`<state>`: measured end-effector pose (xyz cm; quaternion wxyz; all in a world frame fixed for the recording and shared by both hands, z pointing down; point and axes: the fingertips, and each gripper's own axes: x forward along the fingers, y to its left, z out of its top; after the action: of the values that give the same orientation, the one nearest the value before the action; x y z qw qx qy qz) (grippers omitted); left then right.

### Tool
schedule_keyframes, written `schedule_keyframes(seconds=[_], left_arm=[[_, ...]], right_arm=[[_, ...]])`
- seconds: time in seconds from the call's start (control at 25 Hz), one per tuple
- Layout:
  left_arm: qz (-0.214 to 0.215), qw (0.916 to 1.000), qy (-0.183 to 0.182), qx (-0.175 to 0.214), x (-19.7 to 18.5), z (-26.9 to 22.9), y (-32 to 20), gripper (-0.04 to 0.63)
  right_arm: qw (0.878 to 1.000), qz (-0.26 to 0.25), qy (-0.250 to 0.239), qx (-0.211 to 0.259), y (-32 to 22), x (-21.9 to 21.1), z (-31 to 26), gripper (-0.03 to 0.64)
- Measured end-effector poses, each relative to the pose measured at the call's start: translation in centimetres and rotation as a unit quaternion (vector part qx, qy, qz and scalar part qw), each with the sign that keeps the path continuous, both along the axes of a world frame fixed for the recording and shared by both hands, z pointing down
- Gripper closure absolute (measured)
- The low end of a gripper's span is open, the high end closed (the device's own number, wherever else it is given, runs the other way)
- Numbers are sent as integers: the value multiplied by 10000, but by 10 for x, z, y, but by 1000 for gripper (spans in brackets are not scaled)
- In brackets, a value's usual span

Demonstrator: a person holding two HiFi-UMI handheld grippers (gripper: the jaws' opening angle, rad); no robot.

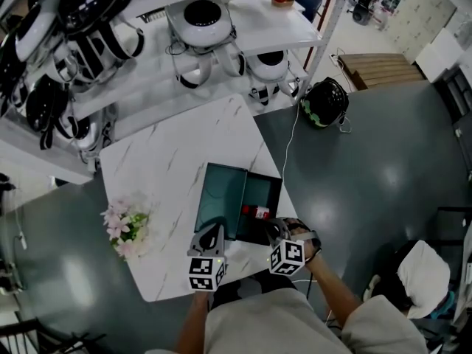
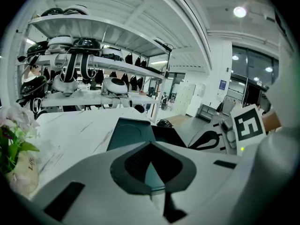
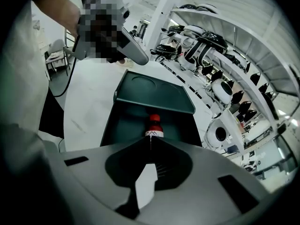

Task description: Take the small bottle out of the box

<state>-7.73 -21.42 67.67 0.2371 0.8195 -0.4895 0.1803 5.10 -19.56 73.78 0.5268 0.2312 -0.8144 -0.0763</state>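
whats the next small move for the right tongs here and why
Probably open the right tongs: they are shut, aimed at the small bottle inside the open box, and cannot close around it as they are.

The room is bright and evenly lit from above; a round white ceiling lamp (image 2: 239, 11) burns out to pure white in the left gripper view. In the head view the glossy dark grey floor (image 1: 383, 168) carries pale, smeared reflections, and the white marble-patterned table top (image 1: 162, 175) is nearly overexposed, with only weak shadows. Both gripper views bend strongly like a fisheye, so the white metal shelves (image 2: 108, 32) curve and the corners go black. The pale grey bodies of the left gripper (image 2: 151, 144) and the right gripper (image 3: 150, 137) look soft, and the bunch of pink flowers (image 2: 11, 125) at the edge is blurred.
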Motion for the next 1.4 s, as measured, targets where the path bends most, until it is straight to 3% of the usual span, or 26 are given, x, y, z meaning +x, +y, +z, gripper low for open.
schedule_keyframes(seconds=[0.08, 0.24, 0.48, 0.68, 1.08, 1.4], left_arm=[[18, 10000, -6, 21, 0, -1, 1, 577], [18, 10000, -1, 68, -1, -4, 1, 577], [86, 9999, -40, 109, 1, -8, 0, 577], [92, 9999, -60, 97, 2, -7, 2, 577], [8, 10000, -58, 74, -2, -4, 0, 577], [-40, 10000, -58, 65, -7, -3, 1, 577]], right_arm=[[9999, -1, -28, -104, 1, -2, 2, 594], [9991, -65, 3, -413, 2, -4, 13, 404], [9987, 13, 33, -506, -8, -2, 23, 278], [9954, 232, -45, -929, -14, -3, 35, 259], [9923, 30, 312, -1194, -33, -14, 54, 261], [9869, 165, 505, -1526, -44, -14, 65, 265]])
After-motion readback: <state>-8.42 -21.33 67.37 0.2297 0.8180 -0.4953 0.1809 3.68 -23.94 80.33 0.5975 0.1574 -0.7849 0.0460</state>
